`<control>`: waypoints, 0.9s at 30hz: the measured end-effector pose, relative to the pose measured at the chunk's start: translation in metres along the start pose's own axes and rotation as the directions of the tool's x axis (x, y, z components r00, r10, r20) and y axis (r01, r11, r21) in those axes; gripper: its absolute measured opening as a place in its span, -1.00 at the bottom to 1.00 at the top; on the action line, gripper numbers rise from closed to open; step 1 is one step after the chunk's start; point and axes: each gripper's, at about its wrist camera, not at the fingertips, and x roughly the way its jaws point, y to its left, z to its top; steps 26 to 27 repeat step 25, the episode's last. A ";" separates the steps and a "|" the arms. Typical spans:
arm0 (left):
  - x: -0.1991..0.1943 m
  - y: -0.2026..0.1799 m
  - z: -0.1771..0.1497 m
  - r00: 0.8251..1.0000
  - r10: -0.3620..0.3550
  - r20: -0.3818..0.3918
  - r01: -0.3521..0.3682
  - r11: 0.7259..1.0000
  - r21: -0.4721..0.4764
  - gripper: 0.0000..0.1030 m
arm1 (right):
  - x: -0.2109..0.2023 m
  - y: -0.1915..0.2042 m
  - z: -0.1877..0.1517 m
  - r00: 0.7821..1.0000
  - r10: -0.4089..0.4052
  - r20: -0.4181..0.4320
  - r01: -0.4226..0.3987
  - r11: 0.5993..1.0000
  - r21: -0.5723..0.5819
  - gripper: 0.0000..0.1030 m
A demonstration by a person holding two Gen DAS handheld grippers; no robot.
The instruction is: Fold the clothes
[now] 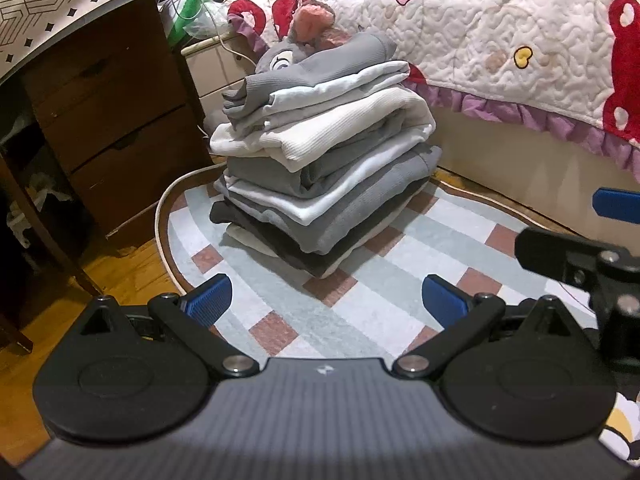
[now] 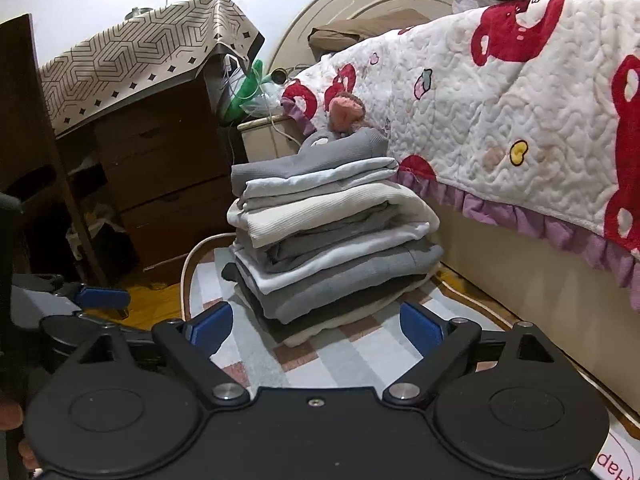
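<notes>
A tall stack of folded clothes (image 1: 320, 152), grey, white and cream, stands on a checked rug (image 1: 360, 312) beside the bed. It also shows in the right wrist view (image 2: 332, 236). The top piece is a grey garment with a pink plush ear (image 1: 314, 20). My left gripper (image 1: 326, 300) is open and empty, low over the rug, a short way in front of the stack. My right gripper (image 2: 318, 326) is open and empty, close to the base of the stack. Part of the right gripper (image 1: 580, 256) shows at the right edge of the left wrist view.
A bed with a white and red quilt (image 1: 500, 32) runs along the right. A dark wooden drawer unit (image 1: 116, 120) with a patterned cloth stands at the left. A small bedside cabinet (image 2: 268, 136) with bags and cables sits behind the stack. Wooden floor (image 1: 120, 268) lies left of the rug.
</notes>
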 end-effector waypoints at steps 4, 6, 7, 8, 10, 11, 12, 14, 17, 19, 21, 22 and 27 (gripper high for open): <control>0.003 -0.003 -0.001 1.000 0.016 -0.011 -0.016 1.000 0.015 1.00 | -0.002 0.002 -0.001 1.000 -0.009 -0.006 0.009 1.000 -0.015 0.81; 0.003 -0.004 -0.001 1.000 0.016 -0.011 -0.016 1.000 0.016 1.00 | -0.003 0.003 -0.001 1.000 -0.002 -0.004 0.002 1.000 -0.017 0.82; 0.003 -0.004 -0.001 1.000 0.013 -0.012 -0.013 1.000 0.015 1.00 | -0.002 0.003 -0.001 1.000 0.001 -0.005 -0.001 1.000 -0.015 0.82; 0.003 -0.004 -0.001 1.000 0.011 -0.013 -0.010 1.000 0.013 1.00 | -0.002 0.002 0.000 1.000 0.000 -0.005 0.000 1.000 -0.014 0.82; 0.004 -0.004 -0.001 1.000 0.006 -0.013 -0.006 1.000 0.012 1.00 | -0.002 0.002 0.000 1.000 -0.004 -0.006 0.004 1.000 -0.011 0.82; 0.004 -0.004 -0.001 1.000 0.007 -0.013 -0.006 1.000 0.015 1.00 | -0.001 0.001 -0.001 1.000 -0.005 -0.006 0.005 1.000 -0.009 0.82; 0.004 -0.004 -0.001 1.000 0.009 -0.013 -0.009 1.000 0.017 1.00 | -0.001 0.001 -0.001 1.000 -0.007 -0.009 0.007 1.000 -0.007 0.82; 0.003 -0.005 -0.001 1.000 0.013 -0.007 -0.013 1.000 0.021 1.00 | 0.000 0.000 -0.001 1.000 -0.011 -0.013 0.011 1.000 -0.004 0.82; 0.003 -0.005 -0.001 1.000 0.012 -0.006 -0.012 1.000 0.024 1.00 | 0.000 -0.001 -0.001 1.000 -0.019 -0.017 0.019 1.000 0.001 0.82; 0.002 -0.005 -0.001 1.000 0.016 0.003 -0.016 0.999 0.028 1.00 | 0.000 -0.001 -0.001 1.000 -0.017 -0.017 0.017 1.000 0.004 0.82; 0.001 -0.005 -0.002 1.000 0.022 0.013 -0.022 0.999 0.028 1.00 | 0.000 -0.001 -0.001 1.000 -0.013 -0.017 0.013 1.000 0.008 0.82; 0.001 -0.004 -0.001 1.000 0.021 0.013 -0.021 0.999 0.028 1.00 | 0.000 -0.002 0.000 1.000 -0.003 -0.018 0.004 1.000 0.018 0.82; 0.001 -0.004 -0.001 1.000 0.022 0.011 -0.022 0.999 0.031 1.00 | -0.001 -0.005 0.002 0.999 0.047 -0.015 -0.046 0.997 0.064 0.82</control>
